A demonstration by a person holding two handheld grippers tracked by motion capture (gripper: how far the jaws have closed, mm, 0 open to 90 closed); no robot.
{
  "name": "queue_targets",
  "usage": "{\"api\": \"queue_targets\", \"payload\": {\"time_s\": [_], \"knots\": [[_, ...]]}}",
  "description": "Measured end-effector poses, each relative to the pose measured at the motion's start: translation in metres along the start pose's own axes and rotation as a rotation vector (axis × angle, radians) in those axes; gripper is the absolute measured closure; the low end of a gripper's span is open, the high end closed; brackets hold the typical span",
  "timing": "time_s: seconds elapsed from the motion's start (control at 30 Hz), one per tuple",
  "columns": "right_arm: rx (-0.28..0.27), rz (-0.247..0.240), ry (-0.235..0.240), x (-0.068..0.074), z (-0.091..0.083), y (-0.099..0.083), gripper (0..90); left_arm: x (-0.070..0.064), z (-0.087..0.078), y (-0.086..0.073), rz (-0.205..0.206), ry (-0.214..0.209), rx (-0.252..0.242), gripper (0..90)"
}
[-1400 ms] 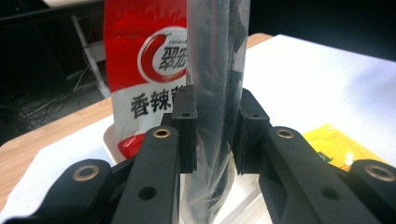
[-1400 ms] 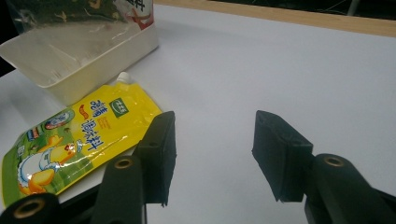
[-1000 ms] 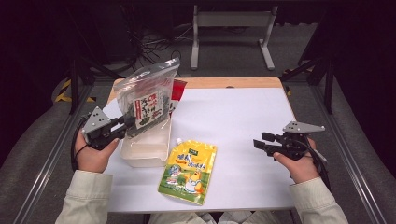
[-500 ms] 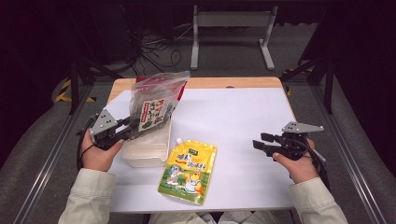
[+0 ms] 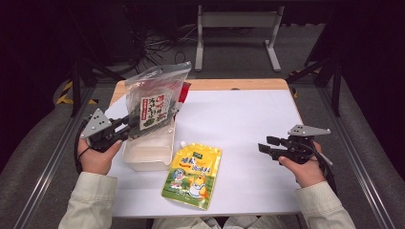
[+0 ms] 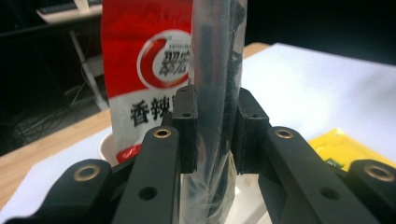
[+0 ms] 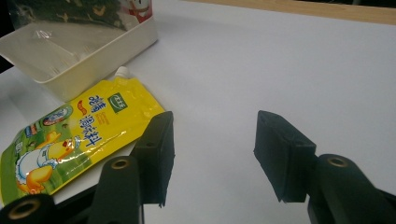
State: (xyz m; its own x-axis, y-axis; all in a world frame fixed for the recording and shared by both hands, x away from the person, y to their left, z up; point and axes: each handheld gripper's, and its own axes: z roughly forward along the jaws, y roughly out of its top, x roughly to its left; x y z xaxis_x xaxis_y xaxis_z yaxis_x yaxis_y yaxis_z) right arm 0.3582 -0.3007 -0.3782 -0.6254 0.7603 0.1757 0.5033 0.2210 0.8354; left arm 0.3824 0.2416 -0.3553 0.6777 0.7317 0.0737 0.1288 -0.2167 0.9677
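Left gripper (image 5: 128, 128), clamped on the clear plastic seaweed bag (image 5: 155, 102) left of centre, should lower it squarely into the shallow white plastic tray (image 5: 147, 153); right gripper (image 5: 265, 145) idles with jaws wide apart, holding nothing.

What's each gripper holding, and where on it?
Left gripper pinches the clear bag near its lower left edge, above the tub. Right gripper is open, holding nothing.

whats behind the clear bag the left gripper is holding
Behind the clear bag, clamped in the left gripper, stands a red packet in the white tub. The bag and gripper cover the packet's right side and base.
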Motion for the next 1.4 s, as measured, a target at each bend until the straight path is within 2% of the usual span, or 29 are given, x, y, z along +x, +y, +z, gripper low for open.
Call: {"api": "queue_targets", "payload": {"time_s": [0.17,0.3,0.4,0.53,0.7,0.9,1.0,1.17,1.23,1.3,1.4], "knots": [[0.005,-0.001,0.0,0.0,0.001,-0.001,47.1,0.001,0.003,0.004,0.011,-0.005,-0.042,74.6],[0.013,0.001,-0.001,0.0,0.001,-0.003,47.0,0.008,0.007,0.0,-0.02,-0.023,-0.07,74.5],[0.012,0.006,-0.006,-0.001,0.0,-0.004,47.0,0.012,0.011,-0.006,-0.02,-0.031,-0.074,74.4],[0.015,0.005,-0.007,-0.002,0.0,-0.005,47.0,0.017,0.021,-0.018,-0.018,-0.04,-0.013,74.2],[0.012,0.007,-0.004,-0.001,0.0,-0.005,47.0,0.02,0.025,-0.03,-0.026,-0.046,0.014,74.1],[0.012,0.007,-0.001,-0.001,0.0,-0.004,46.9,0.021,0.024,-0.032,-0.029,-0.041,0.047,74.0],[0.012,0.007,0.0,-0.001,0.0,-0.004,46.9,0.023,0.02,-0.034,-0.055,-0.031,0.087,74.0],[0.011,0.008,0.001,-0.002,0.0,-0.004,46.6,0.022,0.016,-0.032,-0.072,-0.023,0.169,74.1],[0.013,0.008,-0.001,-0.002,0.0,-0.004,46.4,0.021,0.016,-0.031,-0.087,-0.02,0.185,74.1],[0.013,0.008,0.001,-0.002,0.0,-0.004,46.4,0.02,0.015,-0.03,-0.087,-0.011,0.211,74.1],[0.013,0.009,0.003,-0.001,0.0,-0.004,46.3,0.018,0.015,-0.028,-0.076,-0.006,0.226,74.0]]}}
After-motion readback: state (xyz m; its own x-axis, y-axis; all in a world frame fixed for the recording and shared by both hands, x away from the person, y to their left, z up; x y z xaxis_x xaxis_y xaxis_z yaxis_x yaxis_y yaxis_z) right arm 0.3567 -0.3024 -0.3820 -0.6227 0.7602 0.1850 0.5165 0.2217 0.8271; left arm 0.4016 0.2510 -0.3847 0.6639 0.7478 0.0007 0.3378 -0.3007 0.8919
